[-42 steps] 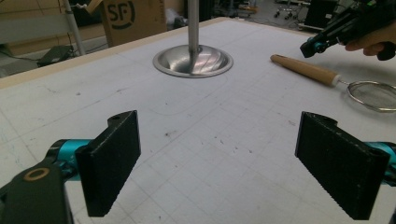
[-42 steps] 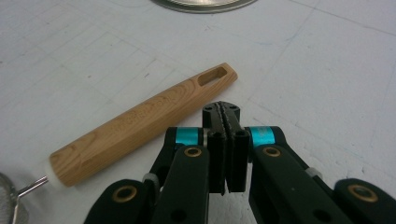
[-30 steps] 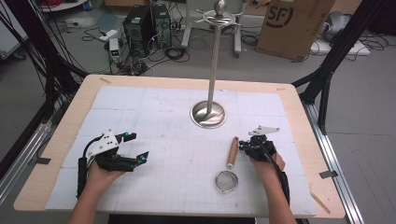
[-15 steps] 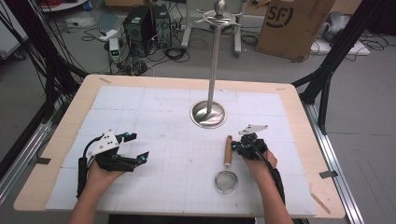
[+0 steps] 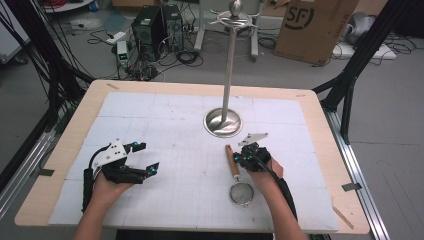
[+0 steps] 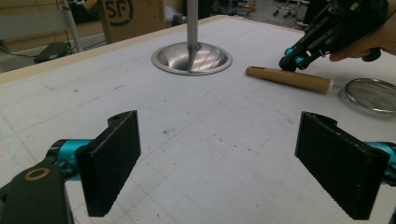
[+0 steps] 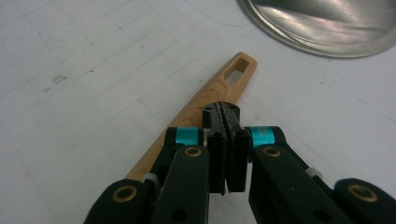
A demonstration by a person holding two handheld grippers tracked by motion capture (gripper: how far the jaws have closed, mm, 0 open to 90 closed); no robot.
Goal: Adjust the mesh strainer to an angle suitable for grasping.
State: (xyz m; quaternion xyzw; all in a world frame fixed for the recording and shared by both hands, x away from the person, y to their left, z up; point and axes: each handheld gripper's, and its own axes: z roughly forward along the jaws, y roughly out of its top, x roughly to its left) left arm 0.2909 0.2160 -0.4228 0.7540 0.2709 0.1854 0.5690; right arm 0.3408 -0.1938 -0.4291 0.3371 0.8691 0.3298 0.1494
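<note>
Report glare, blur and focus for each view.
High view: even light, sharp, soft sheen on the round steel stand base. Left gripper view: near black jaws slightly soft; wooden strainer handle sharp. Right gripper view: streaky glare on the base, shut right gripper crisp.
</note>
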